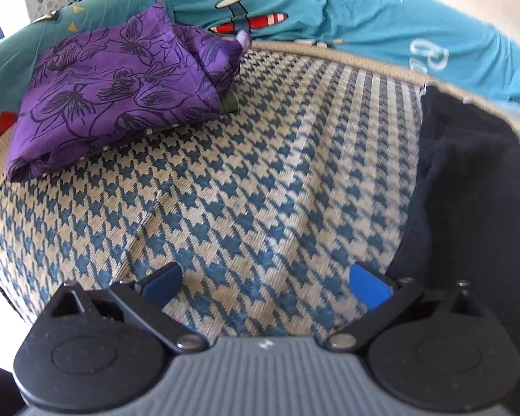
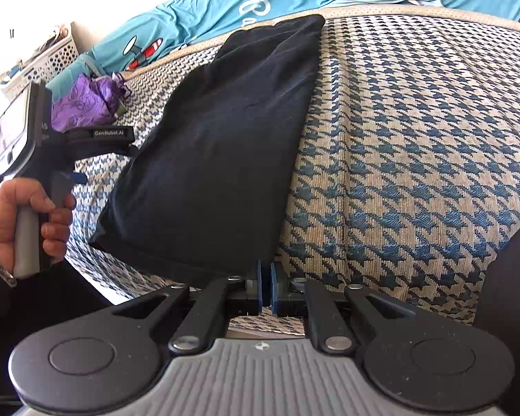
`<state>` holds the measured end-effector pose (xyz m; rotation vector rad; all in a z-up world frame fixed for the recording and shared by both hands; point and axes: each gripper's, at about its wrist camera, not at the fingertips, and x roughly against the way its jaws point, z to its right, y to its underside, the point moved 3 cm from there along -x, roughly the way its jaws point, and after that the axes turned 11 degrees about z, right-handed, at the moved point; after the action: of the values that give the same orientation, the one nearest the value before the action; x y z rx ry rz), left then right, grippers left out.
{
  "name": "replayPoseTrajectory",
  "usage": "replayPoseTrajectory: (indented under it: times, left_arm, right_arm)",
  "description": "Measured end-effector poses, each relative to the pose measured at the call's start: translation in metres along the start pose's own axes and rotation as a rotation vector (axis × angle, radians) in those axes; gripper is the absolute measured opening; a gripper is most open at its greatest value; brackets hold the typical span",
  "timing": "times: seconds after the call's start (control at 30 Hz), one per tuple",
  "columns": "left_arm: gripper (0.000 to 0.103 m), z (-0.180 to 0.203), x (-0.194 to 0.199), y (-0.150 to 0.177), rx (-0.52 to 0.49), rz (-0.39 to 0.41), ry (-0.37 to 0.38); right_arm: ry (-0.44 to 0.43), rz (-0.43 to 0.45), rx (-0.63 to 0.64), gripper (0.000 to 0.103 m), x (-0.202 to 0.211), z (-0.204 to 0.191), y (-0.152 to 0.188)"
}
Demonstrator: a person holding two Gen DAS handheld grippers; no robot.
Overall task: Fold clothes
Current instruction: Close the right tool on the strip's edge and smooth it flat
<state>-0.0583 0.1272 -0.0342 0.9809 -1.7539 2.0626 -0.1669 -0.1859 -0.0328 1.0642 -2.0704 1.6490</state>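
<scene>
**Right gripper pinched at near edge of dark garment; left gripper spread and idle**

Right gripper [image 2: 266,286]: the blue pads stand pressed almost together, only a sliver between them. The near edge of the black garment [image 2: 222,145] runs right up to the pad tips. Whether cloth is actually caught between the pads cannot be told; the hem meets them at the very edge of view.

Outward from this gripper, the garment lies ahead and to its left as a long folded strip on the houndstooth bed cover [image 2: 398,159], its far end near the cover's piped border. Beyond it, further left, sits a folded purple floral garment [image 2: 83,104], with a white perforated basket [image 2: 48,59] behind.

Left gripper [image 1: 265,286]: pads spread wide over bare cover, holding nothing. The black garment [image 1: 468,187] lies just to its right; the purple one [image 1: 114,93] ahead-left.

Judgement on the step: the strip looks ready for an end-over-end fold. To do it well, confirm both layers of the hem are caught, have the left gripper take the other near corner, and lift both evenly so the edges land square.

Pose: both grippers pitch steeply downward. The person's left hand [image 2: 24,222] wraps the handle in a fist grip.
</scene>
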Motion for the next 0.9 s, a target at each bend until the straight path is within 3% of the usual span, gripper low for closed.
replayPoseTrajectory:
  times: [0.17, 0.37, 0.63, 0.9]
  left_arm:
    - [0.103, 0.008, 0.016, -0.008, 0.020, 0.088, 0.082]
    - [0.103, 0.033, 0.020, -0.003, -0.057, 0.102, 0.162]
    - [0.103, 0.028, -0.008, 0.011, -0.076, -0.001, 0.054]
    - [0.103, 0.024, -0.007, 0.013, -0.063, 0.017, 0.004]
  right_arm:
    - [-0.024, 0.017, -0.027, 0.008, 0.002, 0.002, -0.002]
    - [-0.036, 0.015, -0.060, 0.009, 0.001, 0.004, -0.003]
    - [-0.042, 0.001, -0.066, 0.012, -0.002, 0.005, -0.003]
    - [-0.067, 0.014, -0.081, 0.014, -0.001, 0.005, -0.005]
